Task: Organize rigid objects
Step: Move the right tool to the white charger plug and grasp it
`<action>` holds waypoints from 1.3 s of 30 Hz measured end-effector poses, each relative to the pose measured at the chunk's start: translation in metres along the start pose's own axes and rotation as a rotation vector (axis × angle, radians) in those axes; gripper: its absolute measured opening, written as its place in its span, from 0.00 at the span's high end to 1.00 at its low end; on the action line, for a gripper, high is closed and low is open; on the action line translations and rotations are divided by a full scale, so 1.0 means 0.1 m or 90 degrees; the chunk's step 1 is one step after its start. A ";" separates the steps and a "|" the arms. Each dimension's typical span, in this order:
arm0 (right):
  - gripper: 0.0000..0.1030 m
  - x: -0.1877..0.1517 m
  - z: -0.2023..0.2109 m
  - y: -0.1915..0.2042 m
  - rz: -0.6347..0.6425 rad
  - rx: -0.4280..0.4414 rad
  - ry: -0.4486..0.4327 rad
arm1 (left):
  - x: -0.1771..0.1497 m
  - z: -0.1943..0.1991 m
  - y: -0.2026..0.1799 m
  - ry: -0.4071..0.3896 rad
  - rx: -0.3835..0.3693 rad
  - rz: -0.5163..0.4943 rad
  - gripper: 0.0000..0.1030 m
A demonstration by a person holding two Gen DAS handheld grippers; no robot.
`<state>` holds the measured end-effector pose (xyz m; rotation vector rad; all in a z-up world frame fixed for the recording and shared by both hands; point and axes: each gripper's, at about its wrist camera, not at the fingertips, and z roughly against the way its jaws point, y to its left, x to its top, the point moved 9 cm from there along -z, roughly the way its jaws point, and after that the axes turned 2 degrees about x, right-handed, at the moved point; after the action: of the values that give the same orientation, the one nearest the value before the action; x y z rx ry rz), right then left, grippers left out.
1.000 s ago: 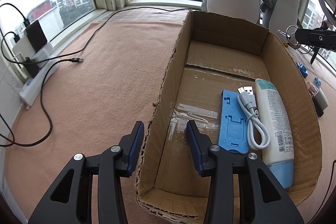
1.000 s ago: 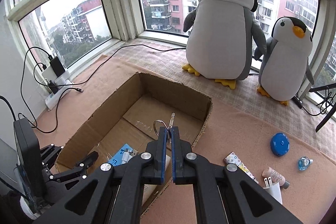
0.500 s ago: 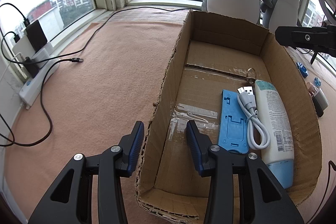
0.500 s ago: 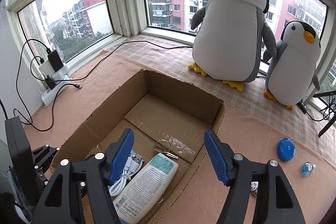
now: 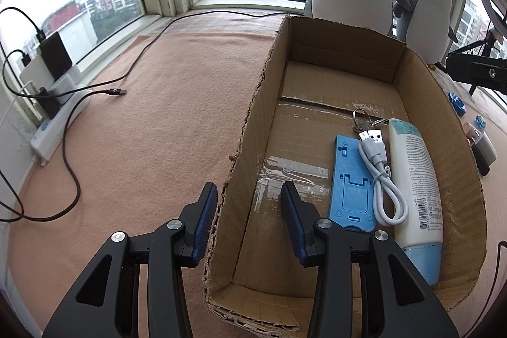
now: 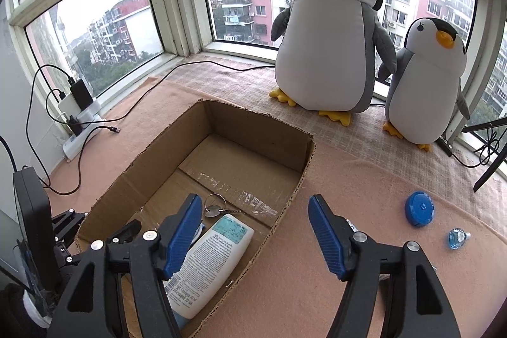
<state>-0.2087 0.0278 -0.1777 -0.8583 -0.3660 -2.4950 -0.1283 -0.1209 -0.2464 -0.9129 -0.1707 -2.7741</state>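
Note:
An open cardboard box (image 5: 443, 116) (image 6: 247, 129) lies on the pink blanket. Inside it, side by side, are a blue phone stand (image 5: 350, 179), a coiled white USB cable (image 5: 380, 176) and a white lotion bottle (image 5: 415, 179) (image 6: 209, 258). A key ring with keys (image 5: 364, 119) (image 6: 215, 206) rests on the box floor just beyond them. My left gripper (image 5: 248, 187) is open and straddles the box's left wall near its front corner. My right gripper (image 6: 253, 198) is open and empty, hovering over the box's right wall.
A blue round cap (image 6: 420, 208) and a small blue bottle (image 6: 456, 238) lie on the blanket right of the box. Two plush penguins (image 6: 329, 30) stand by the window. A power strip with cables (image 5: 57, 122) sits at the left edge.
My right gripper went from shut on the key ring to wide open. The keys now lie on the box floor. The left gripper has stayed in place.

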 end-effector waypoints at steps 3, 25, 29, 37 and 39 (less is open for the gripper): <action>0.36 -0.06 0.08 -0.15 -0.020 -0.007 -0.002 | 0.00 0.00 0.00 0.000 0.000 0.000 0.61; 0.36 -0.76 0.46 -1.52 -0.136 -0.116 0.025 | 0.00 0.00 0.00 -0.003 0.020 -0.019 0.61; 0.38 -0.89 0.40 -1.67 -0.146 -0.119 0.045 | 0.00 0.00 0.00 -0.003 0.023 -0.021 0.61; 0.48 -0.97 0.27 -1.73 -0.147 -0.110 0.064 | 0.01 0.00 -0.01 -0.003 0.027 -0.024 0.61; 0.53 -0.98 0.21 -1.74 -0.148 -0.110 0.073 | 0.01 0.00 -0.01 -0.003 0.028 -0.025 0.61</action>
<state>-0.2196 0.2184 -0.2398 -0.7710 -0.2256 -2.8108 -0.1294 -0.1203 -0.2460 -0.9152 -0.2522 -2.7928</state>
